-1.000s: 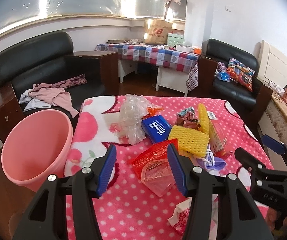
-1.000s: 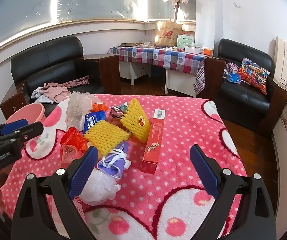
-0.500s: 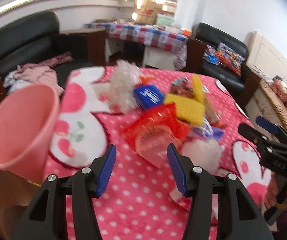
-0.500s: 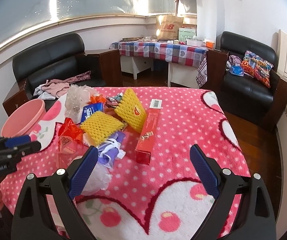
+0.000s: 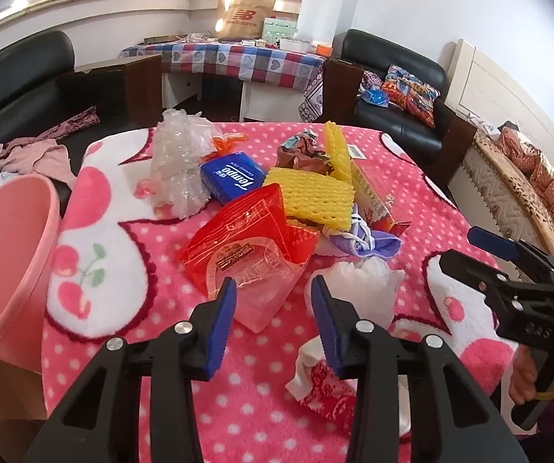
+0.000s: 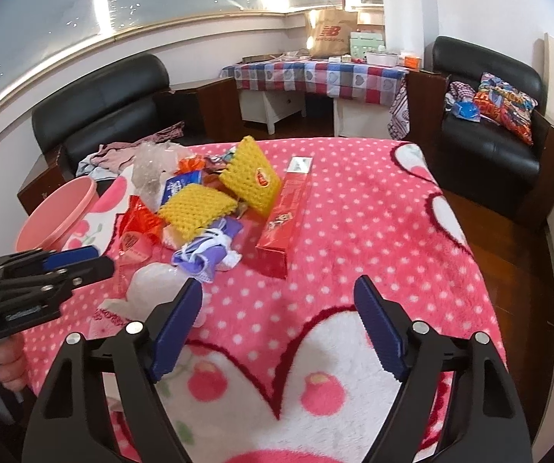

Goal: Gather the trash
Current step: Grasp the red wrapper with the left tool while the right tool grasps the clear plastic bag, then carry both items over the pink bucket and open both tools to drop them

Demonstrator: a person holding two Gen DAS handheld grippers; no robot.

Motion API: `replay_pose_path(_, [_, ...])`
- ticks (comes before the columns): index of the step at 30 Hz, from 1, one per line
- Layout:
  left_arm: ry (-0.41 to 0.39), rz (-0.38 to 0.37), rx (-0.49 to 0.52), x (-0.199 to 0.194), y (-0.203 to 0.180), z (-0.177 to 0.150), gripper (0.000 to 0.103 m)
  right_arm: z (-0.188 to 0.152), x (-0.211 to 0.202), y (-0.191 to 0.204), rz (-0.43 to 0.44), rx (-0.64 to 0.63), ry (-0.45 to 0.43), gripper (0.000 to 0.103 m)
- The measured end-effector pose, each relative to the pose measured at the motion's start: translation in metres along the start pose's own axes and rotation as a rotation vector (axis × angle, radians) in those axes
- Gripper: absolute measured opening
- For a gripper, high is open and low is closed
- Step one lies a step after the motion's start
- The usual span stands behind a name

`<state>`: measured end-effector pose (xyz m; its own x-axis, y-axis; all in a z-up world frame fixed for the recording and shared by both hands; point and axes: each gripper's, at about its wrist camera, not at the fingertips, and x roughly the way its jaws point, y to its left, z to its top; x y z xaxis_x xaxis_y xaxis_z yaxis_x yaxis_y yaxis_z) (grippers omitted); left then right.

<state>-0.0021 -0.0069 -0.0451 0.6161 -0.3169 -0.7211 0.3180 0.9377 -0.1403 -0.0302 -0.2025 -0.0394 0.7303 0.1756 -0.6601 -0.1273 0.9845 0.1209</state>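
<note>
Two hand-held grippers hang over a worktop (image 5: 122,347) under a pink dotted blanket. At the left edge sits a pink bin (image 5: 3,254). The left hand-held gripper (image 5: 273,301) has just been closing; its jaws are apart, nothing pinched, with the red plastic bag (image 5: 246,247) just ahead. The trash pile (image 6: 215,208) lies mid-worktop. The right hand-held gripper (image 6: 278,308) has been closing too, wide apart, over bare blanket.

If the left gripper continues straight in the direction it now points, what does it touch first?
Most likely the red plastic wrapper: its clear lower end lies between and just ahead of the open left gripper. Depth is uncertain, and the white crumpled plastic lies close beside the right finger.
</note>
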Motion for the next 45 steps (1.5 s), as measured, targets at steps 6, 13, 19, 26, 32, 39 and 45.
replay_pose_path(6, [0.021,0.032,0.056,0.015,-0.006,0.002,0.027,-0.001,0.003,0.008,0.051,-0.013,0.024,0.075])
replay_pose_path(13, [0.015,0.029,0.055,0.014,-0.002,-0.002,0.0,-0.003,0.009,0.012,0.113,-0.004,0.058,0.069])
replay_pose_path(19, [-0.037,0.025,0.035,-0.005,0.001,0.003,0.0,-0.003,0.013,0.02,0.169,0.002,0.086,0.061])
replay_pose_path(26, [-0.07,0.023,0.0,-0.023,0.008,0.006,0.0,-0.003,0.018,0.037,0.225,-0.015,0.11,0.055])
replay_pose_path(32, [-0.073,0.014,-0.03,-0.029,0.014,0.004,0.0,0.0,0.022,0.053,0.28,-0.02,0.121,0.046])
replay_pose_path(39, [-0.087,0.014,-0.041,-0.037,0.019,0.003,0.0,-0.007,0.035,0.06,0.241,-0.025,0.176,0.035])
replay_pose_path(45, [-0.094,0.007,-0.048,-0.039,0.021,0.001,0.0,-0.012,0.039,0.058,0.233,-0.018,0.209,0.014])
